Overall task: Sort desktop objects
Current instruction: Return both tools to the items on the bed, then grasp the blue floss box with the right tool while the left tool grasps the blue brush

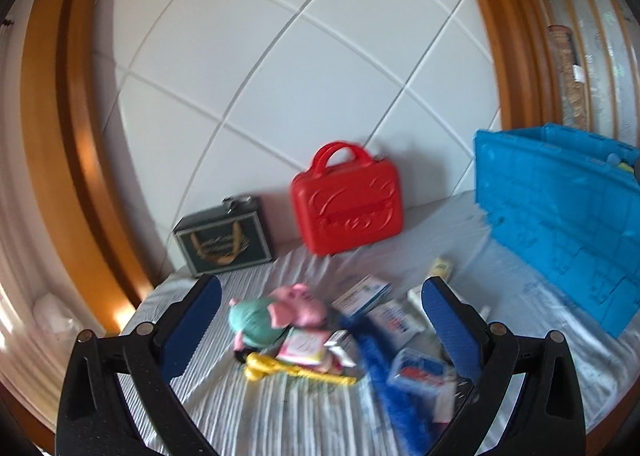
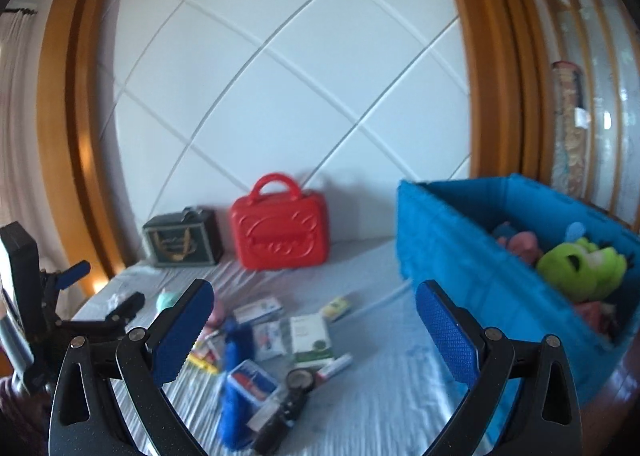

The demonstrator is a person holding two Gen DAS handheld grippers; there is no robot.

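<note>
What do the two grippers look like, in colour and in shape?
Both look alike. The left gripper and the right gripper each have two black, curved plastic arms with round metal pivot pins. Their fingers carry blue textured pads with serrated edges. No cables or markings show.

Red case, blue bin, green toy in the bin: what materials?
Red case: looks like hard moulded plastic, semi-gloss; embossed relief on its face and a rigid arched handle. Blue bin: probably rigid plastic, matte, with moulded ribs on its wall in the left view; blur leaves that open. Green toy: soft plush fabric, fuzzy rounded outline.
</note>
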